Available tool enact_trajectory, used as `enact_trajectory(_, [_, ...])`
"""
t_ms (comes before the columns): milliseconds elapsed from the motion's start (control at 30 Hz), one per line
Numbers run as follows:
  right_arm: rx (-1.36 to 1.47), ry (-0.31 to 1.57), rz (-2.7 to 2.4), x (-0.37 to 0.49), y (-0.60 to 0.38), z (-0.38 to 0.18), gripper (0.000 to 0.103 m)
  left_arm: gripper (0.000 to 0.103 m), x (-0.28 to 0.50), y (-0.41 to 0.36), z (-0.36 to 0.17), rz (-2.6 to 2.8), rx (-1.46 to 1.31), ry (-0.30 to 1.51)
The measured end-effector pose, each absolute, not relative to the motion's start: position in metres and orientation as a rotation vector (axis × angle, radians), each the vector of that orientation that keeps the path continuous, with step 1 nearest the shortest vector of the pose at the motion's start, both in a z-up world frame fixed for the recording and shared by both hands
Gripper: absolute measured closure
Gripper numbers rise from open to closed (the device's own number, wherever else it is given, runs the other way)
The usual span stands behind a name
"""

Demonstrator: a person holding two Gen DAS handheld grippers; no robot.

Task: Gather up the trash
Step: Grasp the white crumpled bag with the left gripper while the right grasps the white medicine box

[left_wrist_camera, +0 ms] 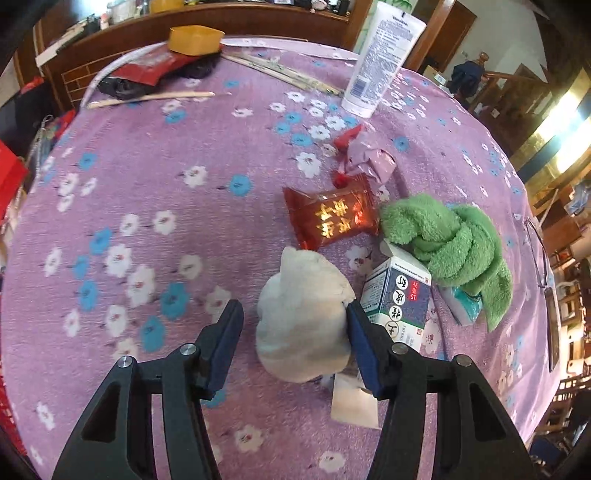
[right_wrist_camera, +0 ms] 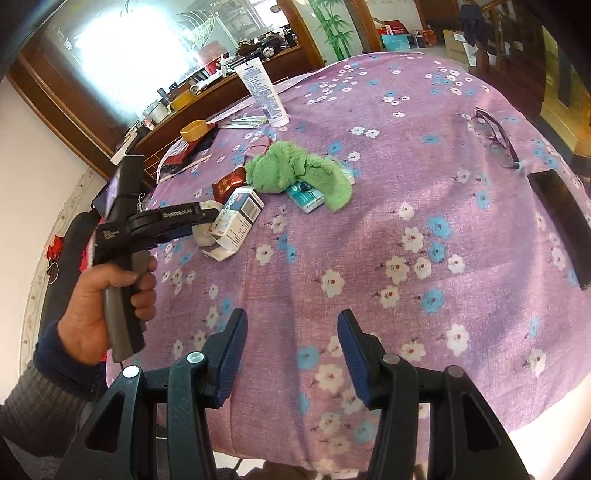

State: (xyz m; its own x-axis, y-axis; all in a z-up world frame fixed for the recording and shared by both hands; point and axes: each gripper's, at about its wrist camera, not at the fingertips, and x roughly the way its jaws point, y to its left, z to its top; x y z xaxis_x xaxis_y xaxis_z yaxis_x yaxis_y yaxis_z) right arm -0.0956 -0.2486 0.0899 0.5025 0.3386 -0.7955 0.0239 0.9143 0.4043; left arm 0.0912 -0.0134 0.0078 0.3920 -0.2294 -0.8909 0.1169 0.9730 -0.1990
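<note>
On a floral purple tablecloth (left_wrist_camera: 147, 206), the left gripper (left_wrist_camera: 295, 325) straddles a crumpled white tissue (left_wrist_camera: 303, 317), jaws parted; the right gripper (right_wrist_camera: 291, 347) hangs parted, empty.

I see a round table (right_wrist_camera: 424, 177) under a purple floral cloth. Behind it runs a dark wood sideboard (left_wrist_camera: 229, 22), cluttered on top. A bright window (right_wrist_camera: 122, 44) glares beyond. A wooden stair rail (left_wrist_camera: 495, 74) stands far right.

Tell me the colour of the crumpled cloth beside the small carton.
Green cloth, clearest in the left wrist view.
</note>
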Motion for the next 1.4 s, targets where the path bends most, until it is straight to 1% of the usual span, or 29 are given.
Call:
enact_trajectory(33, [0.393,1.036,0.199,-0.092,-0.247,0.089,0.048,0.05,0.091,-0.015,0.005,-0.232,-0.111,1.144])
enact_trajectory(67, [0.394,1.039,0.204,-0.088,-0.244,0.089,0.048,0.051,0.09,-0.015,0.004,-0.241,-0.11,1.134])
enact_trajectory(100, [0.394,1.042,0.213,-0.083,-0.24,0.089,0.048,0.06,0.089,-0.016,0.004,-0.256,-0.102,1.115])
enact_trajectory(133, [0.393,1.044,0.218,-0.079,-0.237,0.089,0.048,0.065,0.088,-0.017,0.004,-0.274,-0.104,1.111])
enact_trajectory(233, [0.396,1.055,0.238,-0.062,-0.226,0.087,0.048,0.073,0.08,-0.013,0.009,-0.284,-0.083,1.08])
enact_trajectory(333, [0.383,1.065,0.251,-0.042,-0.211,0.086,0.048,0.073,0.066,0.004,0.02,-0.261,-0.068,1.049])
enact_trajectory(500, [0.349,1.082,0.282,0.005,-0.173,0.08,0.048,0.073,0.031,0.047,0.049,-0.127,-0.019,0.948])
enact_trajectory(667, [0.305,1.126,0.216,0.051,-0.138,0.055,0.048,0.073,0.0,0.083,0.066,0.041,0.078,0.87])
enact_trajectory(833, [0.247,1.186,0.112,0.076,-0.121,0.029,0.048,0.073,-0.025,0.119,0.083,0.164,0.097,0.839])
enact_trajectory(933, [0.218,1.192,0.075,0.077,-0.118,0.025,0.058,0.073,-0.032,0.133,0.092,0.214,0.111,0.828])
enact_trajectory(967, [0.212,1.19,0.07,0.076,-0.118,0.026,0.059,0.073,-0.035,0.137,0.094,0.223,0.112,0.828])
enact_trajectory(1000, [0.206,1.188,0.067,0.075,-0.117,0.028,0.064,0.073,-0.038,0.142,0.098,0.239,0.112,0.824])
enact_trajectory(1033, [0.198,1.187,0.063,0.073,-0.117,0.029,0.065,0.073,-0.039,0.145,0.1,0.242,0.11,0.824])
enact_trajectory(1233, [0.201,1.158,0.105,0.045,-0.113,0.045,0.066,0.073,-0.046,0.144,0.105,0.232,0.096,0.84])
enact_trajectory(1400, [0.238,1.093,0.232,0.006,-0.105,0.071,0.066,0.073,-0.048,0.128,0.111,0.208,0.11,0.824])
